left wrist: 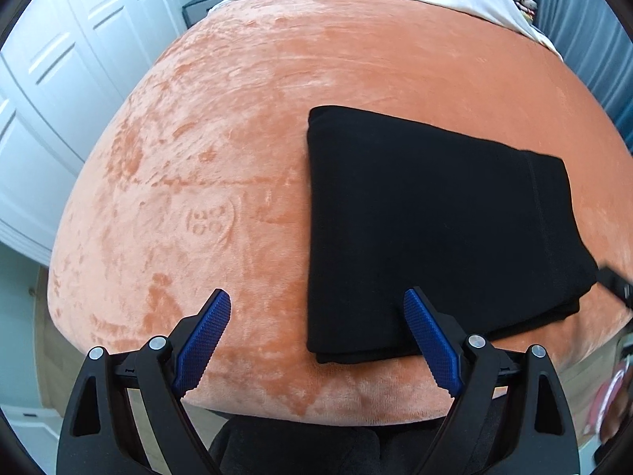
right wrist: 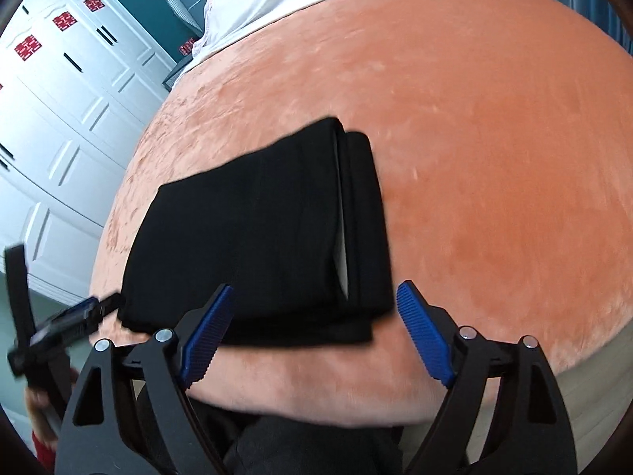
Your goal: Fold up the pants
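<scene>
Pants [left wrist: 435, 229], one folded stack, orange blanket [left wrist: 245, 126]; two tongs spread, empty

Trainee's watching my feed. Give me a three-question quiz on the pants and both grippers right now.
1. True or false: the black pants lie folded on the orange blanket.
2. What does the left gripper hold? A) pants B) blanket C) nothing
3. Fill in: the right gripper has its jaws ____.

Key: 1 true; 2 C; 3 open.

Black fingers [left wrist: 435, 364], blue ribbed pads [left wrist: 203, 342], silver screws
</scene>
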